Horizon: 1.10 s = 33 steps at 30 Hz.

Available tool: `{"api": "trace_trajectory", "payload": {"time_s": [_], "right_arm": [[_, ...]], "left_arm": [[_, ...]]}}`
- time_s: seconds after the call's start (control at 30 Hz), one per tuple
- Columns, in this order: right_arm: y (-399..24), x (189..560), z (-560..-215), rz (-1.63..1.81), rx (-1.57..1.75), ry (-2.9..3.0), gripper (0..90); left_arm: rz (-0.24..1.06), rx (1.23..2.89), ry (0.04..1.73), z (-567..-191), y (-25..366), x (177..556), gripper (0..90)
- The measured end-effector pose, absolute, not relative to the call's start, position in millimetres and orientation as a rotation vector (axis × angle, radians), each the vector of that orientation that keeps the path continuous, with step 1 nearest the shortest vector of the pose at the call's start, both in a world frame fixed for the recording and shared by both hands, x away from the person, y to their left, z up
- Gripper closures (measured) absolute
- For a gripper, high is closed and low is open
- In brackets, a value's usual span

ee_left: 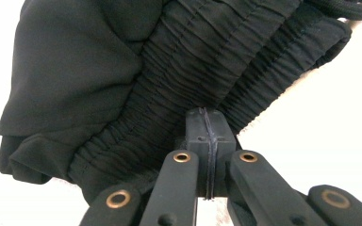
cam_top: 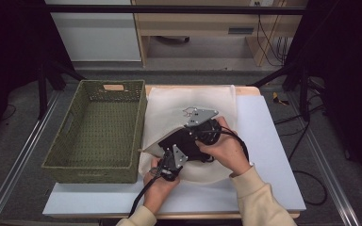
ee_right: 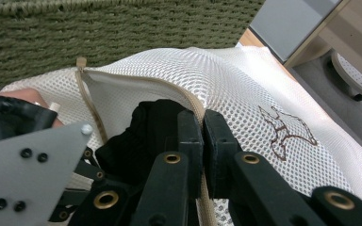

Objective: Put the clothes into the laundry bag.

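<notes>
A white mesh laundry bag [cam_top: 193, 96] lies on the table, its zippered mouth facing the person. A black garment [cam_top: 176, 141] sits in that mouth, partly inside. My left gripper [cam_top: 172, 153] is shut on the garment's gathered elastic band [ee_left: 169, 94], with the jaws pressed together [ee_left: 208, 115]. My right gripper [cam_top: 192, 128] is shut on the bag's beige zipper edge [ee_right: 194, 106] and holds it up over the garment [ee_right: 153, 117]. The bag's mesh [ee_right: 245, 89] carries a small brown logo [ee_right: 285, 129].
A green woven basket [cam_top: 89, 168] stands left of the bag, close against it [ee_right: 99, 37]. The left gripper's grey plate [ee_right: 28, 165] is near the right gripper's jaws. The white table top [cam_top: 268, 141] extends to the right; a metal frame rail [cam_top: 23, 155] runs beside the basket.
</notes>
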State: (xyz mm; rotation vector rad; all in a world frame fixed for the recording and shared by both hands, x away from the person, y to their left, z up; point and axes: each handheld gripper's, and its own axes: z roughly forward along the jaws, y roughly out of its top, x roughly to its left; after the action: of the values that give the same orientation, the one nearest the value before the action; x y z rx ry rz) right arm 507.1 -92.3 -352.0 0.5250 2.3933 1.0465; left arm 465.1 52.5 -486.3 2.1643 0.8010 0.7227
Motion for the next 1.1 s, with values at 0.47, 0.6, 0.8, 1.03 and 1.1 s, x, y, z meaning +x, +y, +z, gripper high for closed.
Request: {"api": "trace_trajectory", "payload": {"time_s": [0.47, 0.6, 0.8, 1.03, 1.1], "right_arm": [[-90, 510, -338, 1.022, 0.51, 2.386, 87.1], [-91, 510, -334, 1.017, 0.504, 2.384, 87.1], [-92, 511, -330, 1.017, 0.505, 2.38, 87.1], [-90, 512, -327, 1.015, 0.495, 2.379, 87.1], [-90, 511, -326, 1.012, 0.498, 2.378, 87.1]], "left_arm": [[0.714, 2.171, 0.84, -486, 47, 477, 90.0], [0.707, 2.202, 0.86, -482, 44, 480, 90.0], [0.699, 2.215, 0.903, -479, 42, 487, 90.0], [0.703, 2.224, 0.912, -478, 40, 493, 90.0], [0.705, 2.232, 0.914, -477, 39, 495, 90.0]]}}
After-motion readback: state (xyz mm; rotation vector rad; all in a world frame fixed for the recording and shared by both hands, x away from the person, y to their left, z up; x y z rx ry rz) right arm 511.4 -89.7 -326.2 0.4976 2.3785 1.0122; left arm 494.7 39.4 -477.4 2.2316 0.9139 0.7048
